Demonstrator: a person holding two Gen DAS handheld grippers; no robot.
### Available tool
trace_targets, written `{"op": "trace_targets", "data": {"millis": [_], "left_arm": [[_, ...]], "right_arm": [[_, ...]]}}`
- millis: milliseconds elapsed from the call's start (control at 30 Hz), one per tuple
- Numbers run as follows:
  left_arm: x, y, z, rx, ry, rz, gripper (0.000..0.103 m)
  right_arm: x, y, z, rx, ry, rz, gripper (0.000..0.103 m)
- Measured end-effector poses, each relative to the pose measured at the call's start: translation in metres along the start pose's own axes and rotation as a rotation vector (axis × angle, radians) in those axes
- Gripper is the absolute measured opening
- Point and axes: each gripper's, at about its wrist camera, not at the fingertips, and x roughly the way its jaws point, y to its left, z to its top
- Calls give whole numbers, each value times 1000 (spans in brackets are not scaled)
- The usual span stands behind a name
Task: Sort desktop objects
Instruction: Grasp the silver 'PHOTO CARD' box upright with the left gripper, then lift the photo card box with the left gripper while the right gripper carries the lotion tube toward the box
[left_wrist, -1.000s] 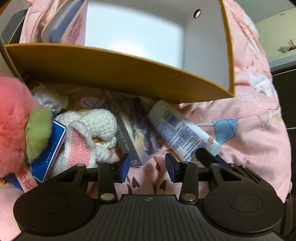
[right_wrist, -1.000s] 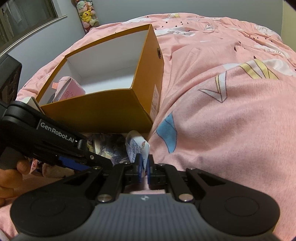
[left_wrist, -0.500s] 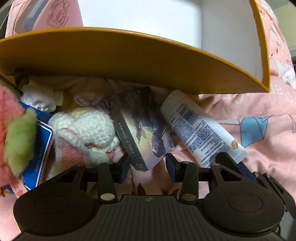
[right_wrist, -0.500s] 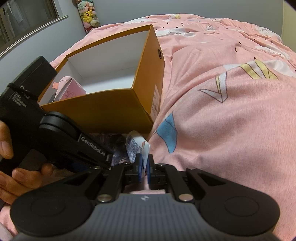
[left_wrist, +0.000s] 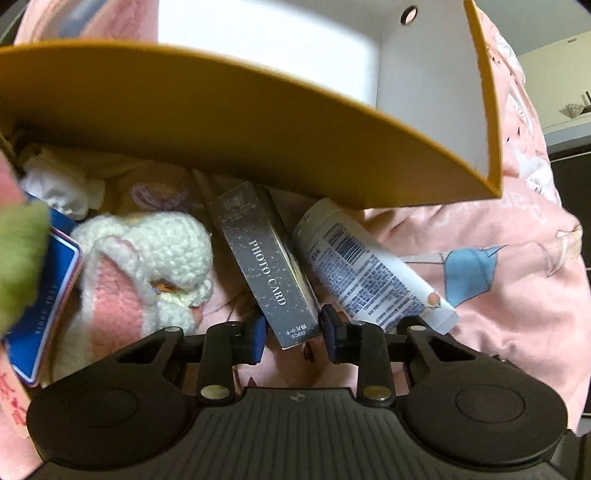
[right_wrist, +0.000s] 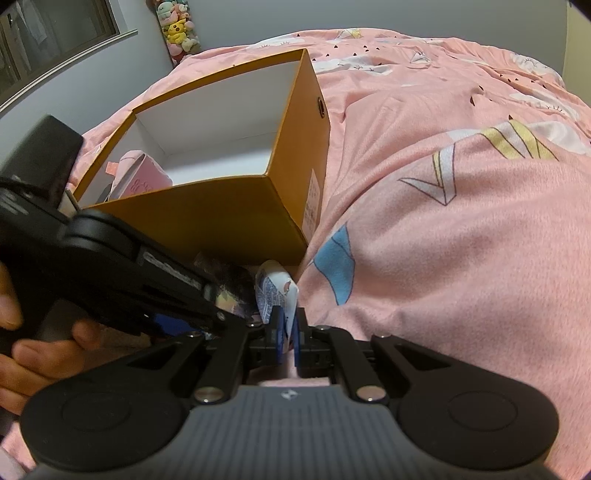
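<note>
Left gripper (left_wrist: 291, 338) fingers spread astride glossy photo-card box (left_wrist: 267, 266); right gripper (right_wrist: 287, 332) pinching crimped tube (right_wrist: 275, 291).

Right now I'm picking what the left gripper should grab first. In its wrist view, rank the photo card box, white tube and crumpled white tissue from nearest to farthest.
1. Photo card box: between the left gripper's fingers.
2. White tube: just right.
3. Crumpled white tissue: far left, by the orange box.

Left tool (left_wrist: 291, 338) open, fingers either side of dark PHOTO CARD box (left_wrist: 267, 269) near end; white tube (left_wrist: 369, 269) just right, crochet bunny (left_wrist: 147, 266) left, orange box (left_wrist: 229, 125) behind, on pink bedspread (left_wrist: 517, 266)
</note>
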Motion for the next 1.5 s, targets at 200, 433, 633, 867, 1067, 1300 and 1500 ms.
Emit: {"op": "trace_targets", "data": {"millis": [200, 433, 633, 867, 1067, 1300, 1500], "left_arm": [[-14, -1, -5, 37, -34, 36, 31], [-50, 4, -20, 116, -94, 74, 26], [-76, 10, -29, 139, -102, 13, 26], [-95, 29, -35, 123, -40, -28, 26], [-78, 12, -25, 104, -63, 1, 26], [-68, 1, -33, 152, -74, 34, 34], [-59, 0, -38, 175, -51, 38, 38]], "right_arm": [[-2, 1, -2, -10, -5, 0, 4], [-13, 15, 1, -60, -49, -3, 1], [-31, 33, 7, -94, -104, 6, 0], [-37, 42, 15, -52, -88, 69, 1], [-17, 42, 7, -36, -25, 50, 1], [-12, 39, 1, -30, -9, 61, 5], [-9, 40, -2, -36, 0, 57, 6]]}}
